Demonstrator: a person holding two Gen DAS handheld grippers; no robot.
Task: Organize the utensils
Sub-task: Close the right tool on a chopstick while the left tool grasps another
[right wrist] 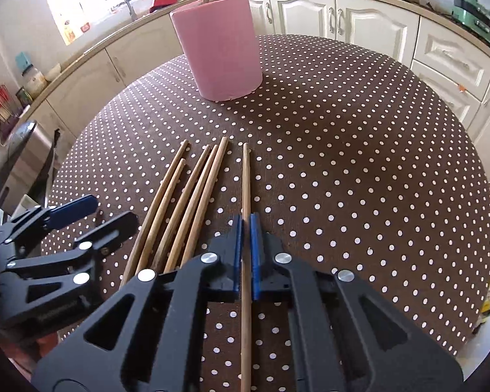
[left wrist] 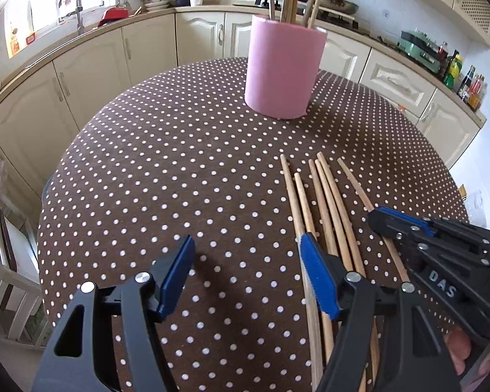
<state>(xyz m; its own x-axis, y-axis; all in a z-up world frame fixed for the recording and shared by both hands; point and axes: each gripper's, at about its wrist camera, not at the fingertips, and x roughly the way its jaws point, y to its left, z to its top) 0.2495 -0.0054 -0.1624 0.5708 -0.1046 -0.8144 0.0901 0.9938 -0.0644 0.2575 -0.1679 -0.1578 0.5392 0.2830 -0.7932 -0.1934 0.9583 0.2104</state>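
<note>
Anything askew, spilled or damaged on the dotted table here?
Nothing is spilled or broken. Six loose wooden chopsticks lie unevenly fanned on the brown polka-dot tablecloth, outside the pink cylindrical holder.

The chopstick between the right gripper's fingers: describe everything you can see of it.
The chopstick is a plain, light wooden stick, slim and slightly tapered. It lies flat on the dotted tablecloth, apart from the five other loose chopsticks on its left, pointing towards the pink holder. The right gripper is shut on it partway along, blue pads pressing both sides. It does not look lifted yet.
</note>
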